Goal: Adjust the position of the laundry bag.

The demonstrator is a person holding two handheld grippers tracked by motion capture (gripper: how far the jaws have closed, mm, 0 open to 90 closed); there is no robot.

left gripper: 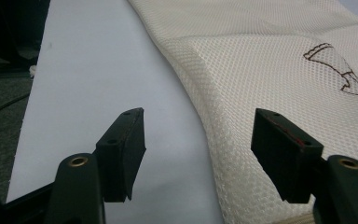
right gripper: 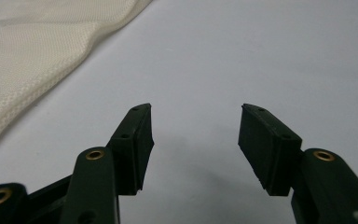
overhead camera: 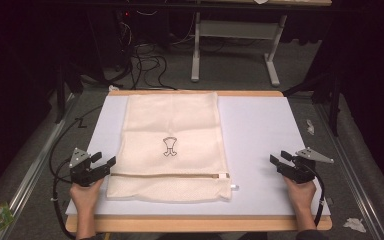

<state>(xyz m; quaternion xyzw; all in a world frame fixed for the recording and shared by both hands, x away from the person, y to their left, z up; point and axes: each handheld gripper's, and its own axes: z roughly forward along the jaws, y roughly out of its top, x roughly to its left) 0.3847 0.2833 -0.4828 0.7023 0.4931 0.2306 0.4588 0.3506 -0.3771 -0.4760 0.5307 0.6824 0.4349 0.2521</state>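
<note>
Looking like you haven't started yet: the mesh laundry bag lies flat mid-table, zipper at the near end. Your left tongs and right tongs are both wide and empty. The left gripper view shows its tongs straddling the bag's left edge.

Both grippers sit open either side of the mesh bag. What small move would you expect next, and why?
Probably the left gripper closes on the mesh laundry bag: its open fingers already straddle the bag's left edge near the zipper, while the right gripper sits open, apart from it.
</note>
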